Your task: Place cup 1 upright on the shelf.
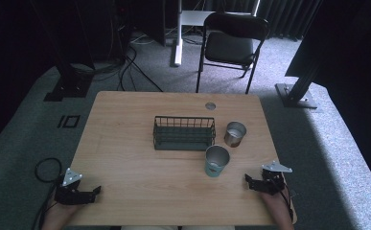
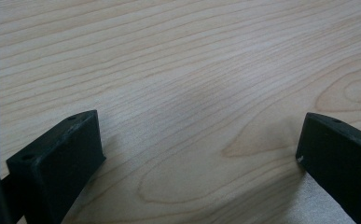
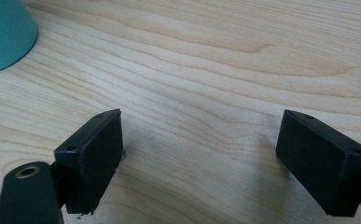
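While both hands rest at the near corners of the surface [image 1: 125, 143], the left tool [image 1: 96, 191] and right tool [image 1: 247, 179] gape wide and empty, seemingly parked clear of the rack [image 1: 184, 133], teal cup [image 1: 216, 162] and metal cup [image 1: 234, 134] mid-surface.

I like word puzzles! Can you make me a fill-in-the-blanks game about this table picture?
1. The teal cup stands nearest the ____ gripper.
2. The wire rack holds ____.
3. Both grippers, the left one too, have their jaws ____.
4. Behind the table, on the floor, stands a black ____.

Missing words: right; nothing; open; chair
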Motion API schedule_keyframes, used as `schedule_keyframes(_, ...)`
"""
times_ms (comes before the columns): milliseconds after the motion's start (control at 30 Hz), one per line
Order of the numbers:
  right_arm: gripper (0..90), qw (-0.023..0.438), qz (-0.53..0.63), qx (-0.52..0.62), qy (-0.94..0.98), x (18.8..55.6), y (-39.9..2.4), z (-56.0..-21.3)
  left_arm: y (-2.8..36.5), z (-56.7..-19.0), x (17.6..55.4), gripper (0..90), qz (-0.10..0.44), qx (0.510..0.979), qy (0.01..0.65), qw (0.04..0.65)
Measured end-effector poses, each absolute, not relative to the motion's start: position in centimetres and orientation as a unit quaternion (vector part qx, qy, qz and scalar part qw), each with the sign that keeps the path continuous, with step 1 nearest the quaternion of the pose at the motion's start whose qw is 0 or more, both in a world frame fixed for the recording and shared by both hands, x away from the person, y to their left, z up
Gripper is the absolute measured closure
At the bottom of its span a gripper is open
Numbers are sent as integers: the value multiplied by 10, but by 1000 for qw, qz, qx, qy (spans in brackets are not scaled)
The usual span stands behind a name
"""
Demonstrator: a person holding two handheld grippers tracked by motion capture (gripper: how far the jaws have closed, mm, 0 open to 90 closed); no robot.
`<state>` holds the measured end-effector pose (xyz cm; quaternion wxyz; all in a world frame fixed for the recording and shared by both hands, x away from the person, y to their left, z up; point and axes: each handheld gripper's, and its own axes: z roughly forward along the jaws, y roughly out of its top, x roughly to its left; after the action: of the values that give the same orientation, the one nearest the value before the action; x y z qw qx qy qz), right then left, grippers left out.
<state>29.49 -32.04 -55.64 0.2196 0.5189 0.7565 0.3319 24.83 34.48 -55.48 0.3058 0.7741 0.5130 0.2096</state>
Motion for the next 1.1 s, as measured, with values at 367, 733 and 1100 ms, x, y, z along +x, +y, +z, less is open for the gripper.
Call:
schedule_keyframes(367, 143, 220, 332, 519, 757, 295, -320, -556, 346, -555, 247, 15, 212, 771, 517, 306)
schedule_keyframes(733, 142, 220, 332, 519, 757, 295, -320, -556, 346, -553, 247, 21, 207, 774, 514, 306)
schedule_keyframes(1100, 142, 220, 331, 519, 757, 295, -320, -556, 336, -545, 247, 21, 210, 782, 487, 327)
